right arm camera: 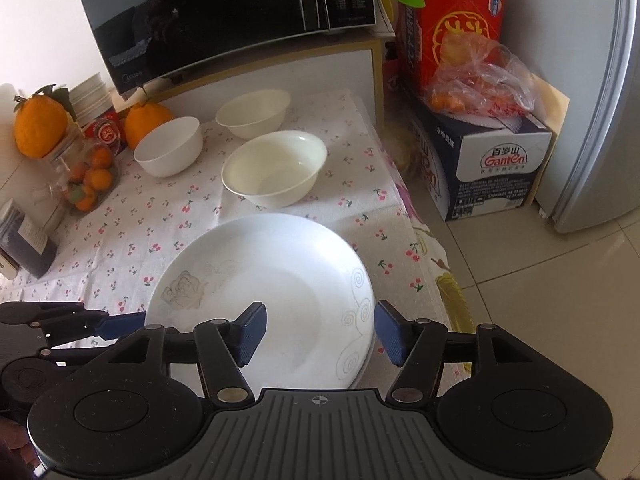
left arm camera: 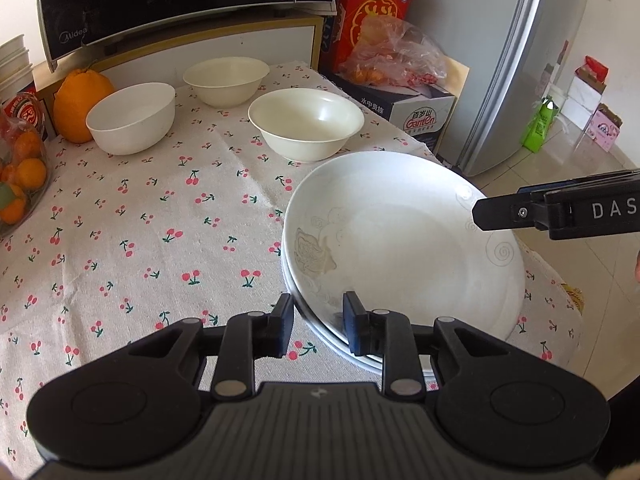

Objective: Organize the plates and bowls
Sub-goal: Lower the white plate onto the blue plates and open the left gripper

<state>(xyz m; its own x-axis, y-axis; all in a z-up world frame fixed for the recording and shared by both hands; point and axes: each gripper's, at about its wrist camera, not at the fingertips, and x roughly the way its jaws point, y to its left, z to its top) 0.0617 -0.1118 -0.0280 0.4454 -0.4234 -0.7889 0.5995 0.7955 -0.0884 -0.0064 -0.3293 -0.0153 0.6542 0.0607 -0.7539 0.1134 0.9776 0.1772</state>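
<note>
A stack of white plates (left arm camera: 400,240) (right arm camera: 280,280) with a faint rose print lies at the table's near right corner. My left gripper (left arm camera: 318,320) is shut on the near left rim of the top plate, one pad inside and one outside; it also shows in the right wrist view as the left gripper (right arm camera: 120,326) at the plate's left rim. My right gripper (right arm camera: 320,332) stands open across the plate's right rim, its pads clear of it; its tip, the right gripper (left arm camera: 480,214), hovers over the far right rim. Three white bowls (left arm camera: 132,118) (left arm camera: 226,80) (left arm camera: 306,122) stand apart behind.
A cherry-print cloth (left arm camera: 160,220) covers the table. A black microwave (right arm camera: 224,20) sits on a shelf at the back, with a big orange fruit (left arm camera: 82,100) and a jar of small oranges (right arm camera: 86,184) at the left. Cardboard boxes (right arm camera: 492,160) and a fridge (left arm camera: 520,60) stand on the floor to the right.
</note>
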